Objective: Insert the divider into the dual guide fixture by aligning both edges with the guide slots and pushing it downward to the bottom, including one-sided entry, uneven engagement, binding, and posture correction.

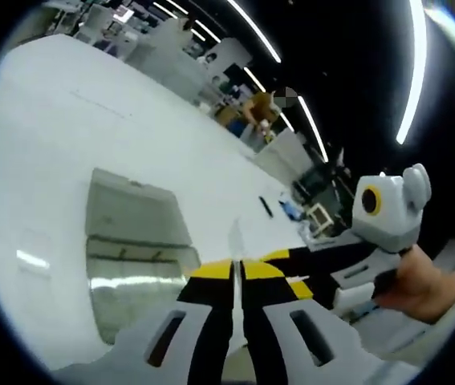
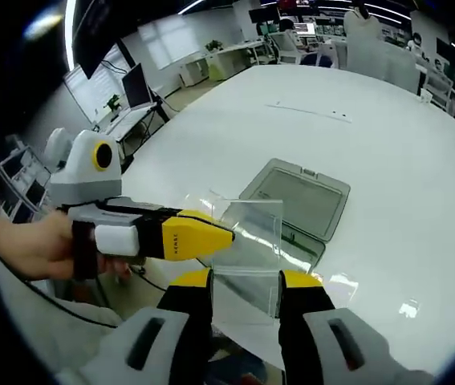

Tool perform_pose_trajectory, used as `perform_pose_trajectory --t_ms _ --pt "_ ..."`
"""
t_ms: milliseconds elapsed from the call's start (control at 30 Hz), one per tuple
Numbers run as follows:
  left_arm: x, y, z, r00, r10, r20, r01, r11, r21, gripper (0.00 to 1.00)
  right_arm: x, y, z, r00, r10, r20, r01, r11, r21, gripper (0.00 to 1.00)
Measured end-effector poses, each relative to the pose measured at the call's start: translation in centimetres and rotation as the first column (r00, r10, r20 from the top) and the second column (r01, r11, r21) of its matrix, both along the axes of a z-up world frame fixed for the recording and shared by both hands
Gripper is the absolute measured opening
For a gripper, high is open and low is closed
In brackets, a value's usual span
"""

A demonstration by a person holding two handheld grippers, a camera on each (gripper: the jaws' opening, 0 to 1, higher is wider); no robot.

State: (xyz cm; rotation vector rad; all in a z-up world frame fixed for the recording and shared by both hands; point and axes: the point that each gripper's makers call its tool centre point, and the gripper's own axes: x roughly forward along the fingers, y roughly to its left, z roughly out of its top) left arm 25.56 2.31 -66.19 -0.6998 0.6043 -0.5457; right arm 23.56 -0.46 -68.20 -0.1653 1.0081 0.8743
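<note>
So the left gripper (image 2: 225, 235) came in from the left, its yellow jaws pinched on the clear rectangular plastic divider (image 2: 251, 241). That sheet hung above the grey open-topped guide fixture (image 2: 333, 195) on the white table (image 2: 404, 136); right gripper (image 2: 245, 282), jaws spread, sat beneath it.

A broad white table (image 2: 387, 152) carried the work, its bare top glossy enough to mirror the ceiling lights. Directly on it lay the grey dual guide fixture (image 2: 295, 200), a shallow clear-walled tray with a flat lid-like panel beside it, set near the table's edge. Farther off, in the left gripper view, a small dark pen-like object (image 1: 266, 207) lay on the tabletop.
</note>
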Motion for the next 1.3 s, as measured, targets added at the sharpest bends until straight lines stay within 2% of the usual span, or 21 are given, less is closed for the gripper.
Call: perform_pose_trajectory --t_ms 733,1067,1300 --pt "-0.1 0.7 0.1 0.999 0.018 -0.032 -0.019 1.000 -0.024 0.00 -0.2 0.9 0.0 0.999 -0.040 -0.019 0.041 0.999 0.034 0.28" --pt "-0.2 0.7 0.3 1.000 -0.014 -0.026 0.014 0.999 -0.036 0.00 -0.1 1.1 0.1 1.000 -0.007 0.001 0.007 0.998 0.062 0.29" --pt "-0.3 0.7 0.5 0.999 -0.048 -0.019 0.047 0.998 -0.048 0.00 0.0 1.1 0.4 1.000 0.023 -0.014 -0.022 0.996 0.083 0.34"
